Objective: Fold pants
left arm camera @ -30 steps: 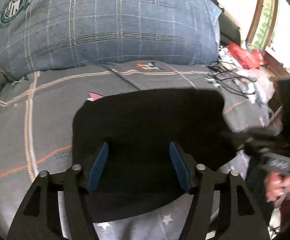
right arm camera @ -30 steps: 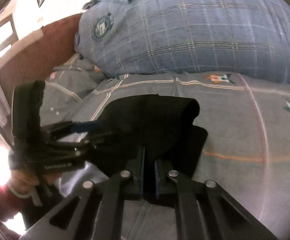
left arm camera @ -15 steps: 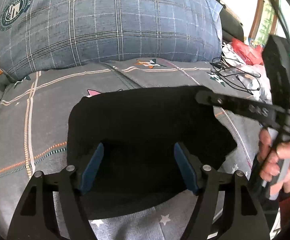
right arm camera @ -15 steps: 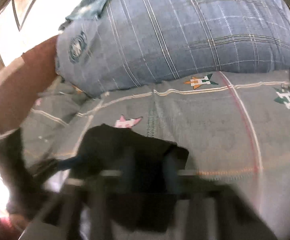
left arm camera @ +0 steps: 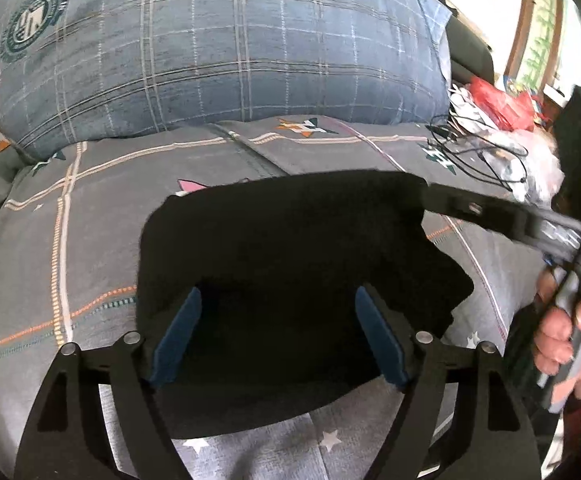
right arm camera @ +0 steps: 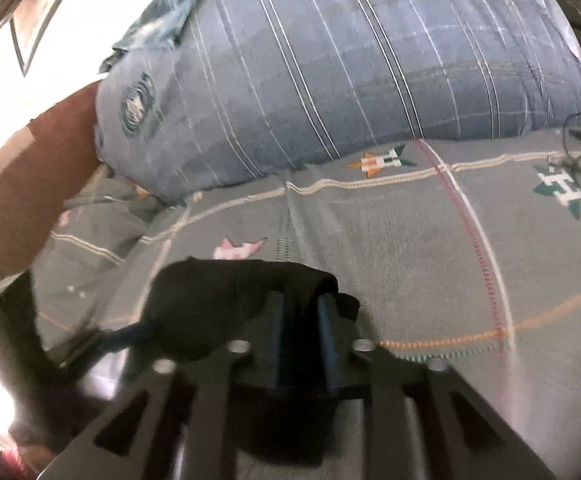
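Starting at the jaws: the left gripper (left arm camera: 276, 338) has its blue pads spread wide and opening further, hovering over the near part of the black pants (left arm camera: 290, 256) without pinching any cloth. The right gripper (right arm camera: 300, 338) is opening too; in its own blurry view there's black fabric bunched up between and just ahead of the narrow gap, and the pads don't look like they're pressing on it. In the left wrist view you can see that gripper reaching in from the right side, tip at the far right corner of the bundle, with the person's hand (left arm camera: 566, 332) on the handle.

The pants sit as a compact dark slab on the grey patterned bedspread (left arm camera: 70, 240), with the big blue plaid pillow (left arm camera: 218, 52) well behind them. Looks to me like they're already folded down to a squat packet, so most of the job is done. Its longer side runs left-right across the left gripper's view, directly under and ahead of those jaws, so the left hand is the nearer one for any last tuck, while the right is only at the corner. That lumpy right edge is what I'd tidy.
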`<state>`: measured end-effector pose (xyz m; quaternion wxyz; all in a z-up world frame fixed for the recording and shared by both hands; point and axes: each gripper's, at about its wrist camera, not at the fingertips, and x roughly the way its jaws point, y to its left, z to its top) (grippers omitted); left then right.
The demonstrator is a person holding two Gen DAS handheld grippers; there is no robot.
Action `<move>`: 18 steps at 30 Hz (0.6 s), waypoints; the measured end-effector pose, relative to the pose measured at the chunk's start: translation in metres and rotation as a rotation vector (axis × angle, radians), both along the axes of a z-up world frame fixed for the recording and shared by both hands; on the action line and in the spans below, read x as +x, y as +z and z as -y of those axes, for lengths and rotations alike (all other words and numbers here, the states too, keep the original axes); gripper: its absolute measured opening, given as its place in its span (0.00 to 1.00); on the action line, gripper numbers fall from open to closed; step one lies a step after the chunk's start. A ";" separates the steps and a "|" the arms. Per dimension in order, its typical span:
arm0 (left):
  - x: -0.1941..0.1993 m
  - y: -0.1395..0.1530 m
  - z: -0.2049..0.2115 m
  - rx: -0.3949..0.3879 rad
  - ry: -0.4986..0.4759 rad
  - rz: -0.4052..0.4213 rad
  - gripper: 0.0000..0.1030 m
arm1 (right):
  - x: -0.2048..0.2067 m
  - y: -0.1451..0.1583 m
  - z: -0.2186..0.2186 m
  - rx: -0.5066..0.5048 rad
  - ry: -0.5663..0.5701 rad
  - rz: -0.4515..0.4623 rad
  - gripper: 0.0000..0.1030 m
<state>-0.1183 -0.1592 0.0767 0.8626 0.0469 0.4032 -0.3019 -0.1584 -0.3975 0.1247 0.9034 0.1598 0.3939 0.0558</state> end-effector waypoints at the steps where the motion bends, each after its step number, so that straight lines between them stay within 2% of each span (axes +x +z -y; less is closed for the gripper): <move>1: 0.000 0.002 -0.002 -0.002 0.012 0.001 0.78 | -0.005 0.003 -0.001 0.000 0.007 0.008 0.40; 8: 0.005 0.010 -0.020 0.001 0.085 0.015 0.80 | -0.024 0.021 -0.023 0.016 0.070 0.079 0.40; 13: 0.010 0.015 -0.041 -0.022 0.141 0.017 0.80 | -0.010 0.012 -0.038 0.042 0.107 0.071 0.41; 15: 0.013 0.014 -0.049 -0.024 0.163 0.007 0.80 | 0.000 0.000 -0.042 0.035 0.103 0.024 0.41; 17: 0.016 0.012 -0.056 -0.022 0.180 -0.002 0.80 | 0.006 -0.018 -0.043 0.012 0.072 -0.076 0.41; 18: 0.016 0.011 -0.058 -0.019 0.186 -0.005 0.80 | 0.004 -0.024 -0.042 0.016 0.070 -0.085 0.41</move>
